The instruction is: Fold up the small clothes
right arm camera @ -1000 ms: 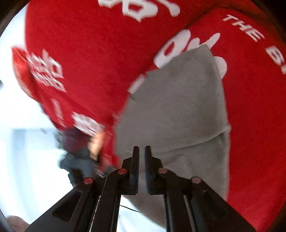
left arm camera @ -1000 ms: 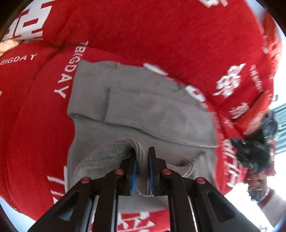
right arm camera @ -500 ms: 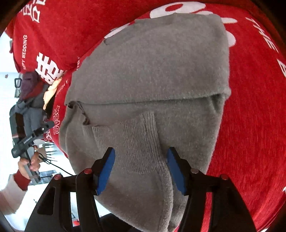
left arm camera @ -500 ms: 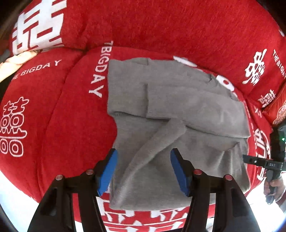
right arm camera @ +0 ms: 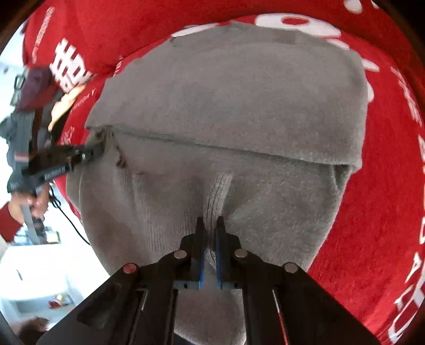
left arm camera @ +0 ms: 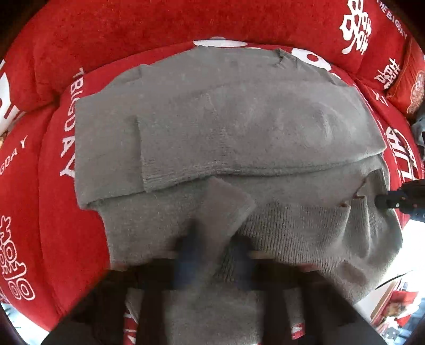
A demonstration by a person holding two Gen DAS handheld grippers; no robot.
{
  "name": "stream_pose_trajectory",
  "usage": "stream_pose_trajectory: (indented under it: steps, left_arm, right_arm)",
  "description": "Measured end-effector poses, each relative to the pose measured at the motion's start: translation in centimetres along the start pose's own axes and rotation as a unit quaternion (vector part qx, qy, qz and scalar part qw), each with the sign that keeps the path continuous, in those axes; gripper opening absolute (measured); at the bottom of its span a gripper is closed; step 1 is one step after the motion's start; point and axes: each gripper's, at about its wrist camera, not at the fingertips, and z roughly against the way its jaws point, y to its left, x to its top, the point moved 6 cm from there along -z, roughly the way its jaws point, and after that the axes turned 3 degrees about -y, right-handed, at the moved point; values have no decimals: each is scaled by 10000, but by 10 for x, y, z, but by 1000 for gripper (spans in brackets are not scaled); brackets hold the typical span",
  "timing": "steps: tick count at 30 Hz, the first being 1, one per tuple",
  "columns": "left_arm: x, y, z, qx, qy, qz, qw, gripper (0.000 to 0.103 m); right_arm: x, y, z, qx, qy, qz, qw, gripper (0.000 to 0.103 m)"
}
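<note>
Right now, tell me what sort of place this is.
Probably a home living room: a grey garment lies spread on a red sofa covered with wedding print.

A red sofa cover (left arm camera: 53,217) with white printed letters and characters fills most of both views. Behind its seat rises the red back cushion (left arm camera: 164,24). To the right of that cushion in the left wrist view sits a smaller red pillow (left arm camera: 410,87) with a round pattern. Beyond the cover's left edge in the right wrist view, a thin black cable (right arm camera: 70,220) hangs over a pale floor (right arm camera: 34,262)
</note>
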Motion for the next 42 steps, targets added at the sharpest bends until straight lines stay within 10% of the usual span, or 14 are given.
stream_pose_trajectory:
  steps: [14, 22, 34, 42]
  left_arm:
    - [50, 31, 118, -692, -1598, 1037, 9792, 10]
    - [122, 51, 96, -414, -1996, 1271, 9707, 10]
    - [154, 87, -5, 439, -1393, 1894, 9710, 10]
    - [155, 75, -23, -20, -666, 1568, 9854, 10]
  right_arm:
    - [85, 0, 116, -772, -1686, 261, 9823, 7]
    - [173, -16, 95, -1032, -1792, 503, 9771, 7]
    - [201, -77, 0, -933, -1123, -97, 9892, 7]
    - [196, -88, -3, 175, -1045, -750, 9915, 12]
